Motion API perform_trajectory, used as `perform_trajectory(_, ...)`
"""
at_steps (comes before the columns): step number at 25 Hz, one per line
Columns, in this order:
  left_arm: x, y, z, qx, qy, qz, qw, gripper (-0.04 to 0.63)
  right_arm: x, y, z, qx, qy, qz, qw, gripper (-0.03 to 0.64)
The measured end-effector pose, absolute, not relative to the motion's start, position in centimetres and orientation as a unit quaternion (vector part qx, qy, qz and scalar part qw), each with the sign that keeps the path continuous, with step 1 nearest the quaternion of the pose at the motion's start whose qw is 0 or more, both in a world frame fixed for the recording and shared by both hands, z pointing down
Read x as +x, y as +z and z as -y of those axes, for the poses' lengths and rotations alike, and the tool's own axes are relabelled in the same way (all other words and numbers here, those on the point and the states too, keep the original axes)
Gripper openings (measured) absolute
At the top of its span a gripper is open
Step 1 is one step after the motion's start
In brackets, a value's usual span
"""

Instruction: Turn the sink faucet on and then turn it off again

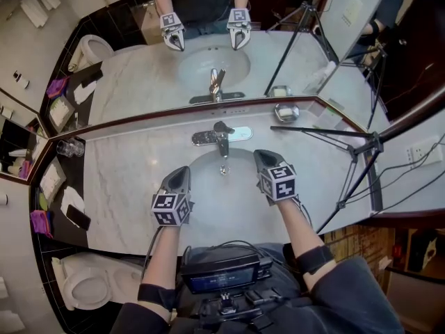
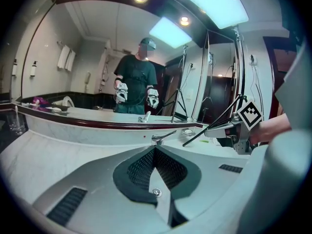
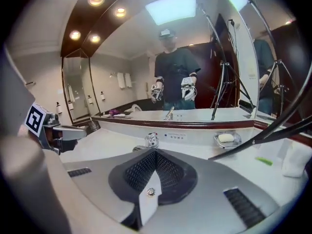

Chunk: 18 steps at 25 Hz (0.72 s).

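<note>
The chrome faucet point(image 1: 221, 136) stands at the back of the white oval sink point(image 1: 240, 199) in a marble counter; its lever handle points toward the mirror. I cannot make out a stream of water. My left gripper point(image 1: 182, 172) hovers over the sink's left rim, shut and empty. Over the right rim my right gripper point(image 1: 260, 155) is also shut with nothing in it, a short way in front of the faucet and not touching it. The left gripper view shows the faucet point(image 2: 163, 137) beyond the closed jaws point(image 2: 155, 149). It also appears in the right gripper view point(image 3: 151, 140), just past the closed tips point(image 3: 155, 152).
A wall mirror point(image 1: 208, 61) runs behind the counter. A soap dish point(image 1: 286, 112) sits at back right and a drinking glass point(image 1: 69, 147) at back left. A black tripod point(image 1: 361, 148) reaches over the counter's right end. A phone point(image 1: 78, 216) lies at left, a toilet point(image 1: 87, 284) below.
</note>
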State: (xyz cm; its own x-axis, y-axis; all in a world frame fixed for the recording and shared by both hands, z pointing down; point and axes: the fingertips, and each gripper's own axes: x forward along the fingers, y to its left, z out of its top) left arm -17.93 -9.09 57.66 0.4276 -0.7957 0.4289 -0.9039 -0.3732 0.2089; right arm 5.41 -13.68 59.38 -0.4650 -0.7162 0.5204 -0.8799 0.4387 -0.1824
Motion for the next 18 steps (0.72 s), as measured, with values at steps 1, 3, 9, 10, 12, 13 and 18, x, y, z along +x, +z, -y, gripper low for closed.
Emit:
perform_trajectory(1, -17.9, 57.7, 9.1, 0.819, 0.128, 0.518, 0.210, 0.001, 5.5, 59.6, 13.4, 0.483, 0.223, 0.826, 0.186, 0.020)
perform_trajectory(3, -17.8, 57.7, 9.0, 0.821, 0.127, 0.514, 0.211, 0.001, 5.7, 59.9, 12.9, 0.485, 0.229, 0.824, 0.184, 0.020)
perform_trajectory(9, -17.1, 57.5, 8.9, 0.830, 0.130, 0.503, 0.202, 0.001, 5.5, 59.7, 12.4, 0.481, 0.227, 0.826, 0.185, 0.020)
perform_trajectory(10, -17.1, 57.4, 9.0, 0.830, 0.130, 0.503, 0.200, 0.001, 5.4, 59.7, 12.4, 0.479, 0.224, 0.828, 0.188, 0.021)
perform_trajectory(12, -16.8, 57.3, 9.2, 0.831, 0.132, 0.505, 0.194, 0.001, 5.4, 59.7, 12.4, 0.476, 0.220, 0.829, 0.193, 0.020)
perform_trajectory(13, -16.7, 57.3, 9.3, 0.832, 0.135, 0.504, 0.190, 0.001, 5.4, 59.7, 12.5, 0.476, 0.218, 0.830, 0.195, 0.020)
perform_trajectory(18, -15.2, 57.2, 10.4, 0.843, 0.160, 0.486, 0.163, 0.019, 5.5, 59.7, 12.8, 0.474, 0.216, 0.830, 0.198, 0.020)
